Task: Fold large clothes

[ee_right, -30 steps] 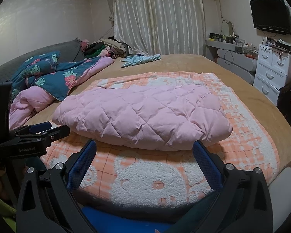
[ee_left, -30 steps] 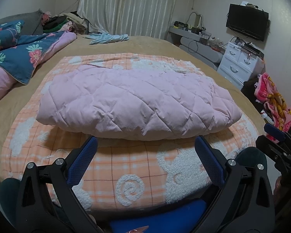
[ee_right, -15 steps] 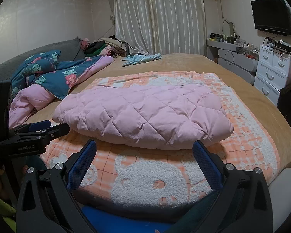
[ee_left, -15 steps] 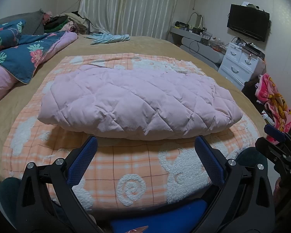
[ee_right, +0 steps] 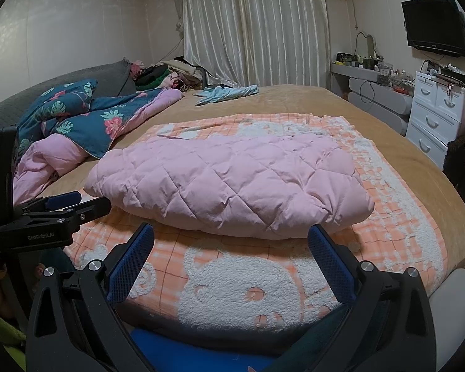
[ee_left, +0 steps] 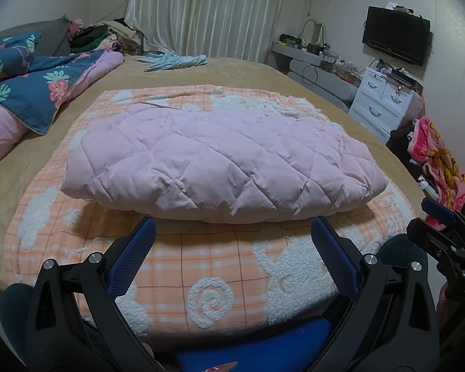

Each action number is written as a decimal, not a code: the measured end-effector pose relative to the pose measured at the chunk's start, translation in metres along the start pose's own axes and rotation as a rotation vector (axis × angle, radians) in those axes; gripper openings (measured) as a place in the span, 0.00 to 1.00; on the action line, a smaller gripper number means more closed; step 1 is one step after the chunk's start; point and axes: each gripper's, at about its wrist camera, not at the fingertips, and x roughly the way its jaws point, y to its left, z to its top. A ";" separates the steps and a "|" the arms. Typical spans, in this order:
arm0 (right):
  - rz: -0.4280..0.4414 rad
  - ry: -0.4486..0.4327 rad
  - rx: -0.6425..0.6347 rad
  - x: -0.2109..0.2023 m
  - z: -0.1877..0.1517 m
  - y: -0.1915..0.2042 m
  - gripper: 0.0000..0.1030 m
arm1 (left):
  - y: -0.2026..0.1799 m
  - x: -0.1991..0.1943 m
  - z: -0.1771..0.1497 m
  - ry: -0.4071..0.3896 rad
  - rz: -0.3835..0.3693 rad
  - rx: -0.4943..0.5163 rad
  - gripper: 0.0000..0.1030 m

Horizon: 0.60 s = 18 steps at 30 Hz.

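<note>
Pink quilted coat (ee_left: 223,167) lies folded mid-blanket (ee_left: 214,282) on bed. Left gripper (ee_left: 232,238) and right gripper (ee_right: 231,237) spread, empty, near edge. Likely next: pinch both ends evenly, keep layers together.

We see a pale pink quilted coat (ee_left: 220,167) lying folded into one long puffy bundle across the orange-and-white checked blanket (ee_left: 214,266) on the bed. Its surface is stitched in a diamond pattern and creased here and there (the near edge bulges and casts a shadow on the blanket). From the right wrist view the coat (ee_right: 232,183) lies flat, its ends rounded, with nothing touching it.
</note>
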 end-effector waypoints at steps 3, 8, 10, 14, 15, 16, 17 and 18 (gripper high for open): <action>0.001 0.002 0.002 0.000 0.000 -0.001 0.96 | 0.000 0.000 0.000 0.002 -0.003 0.000 0.91; -0.001 0.000 0.001 0.000 0.001 0.000 0.96 | 0.000 -0.001 0.000 0.001 -0.002 0.001 0.91; 0.001 0.002 0.002 0.000 0.000 0.000 0.96 | 0.000 0.000 0.000 0.002 -0.003 0.000 0.91; -0.001 0.003 0.003 0.000 0.001 0.000 0.96 | 0.000 -0.001 -0.001 0.004 0.000 0.003 0.91; 0.000 0.002 0.000 0.000 0.002 0.000 0.96 | 0.001 -0.001 -0.001 0.004 0.000 0.005 0.91; 0.001 0.002 0.001 0.000 0.002 -0.001 0.96 | 0.001 -0.002 -0.001 0.004 -0.001 0.005 0.91; 0.001 0.001 0.001 0.000 0.002 -0.001 0.96 | 0.001 -0.002 -0.001 0.004 -0.001 0.003 0.91; 0.000 0.002 0.000 0.000 0.002 -0.001 0.96 | 0.001 -0.001 -0.001 0.004 -0.001 0.002 0.91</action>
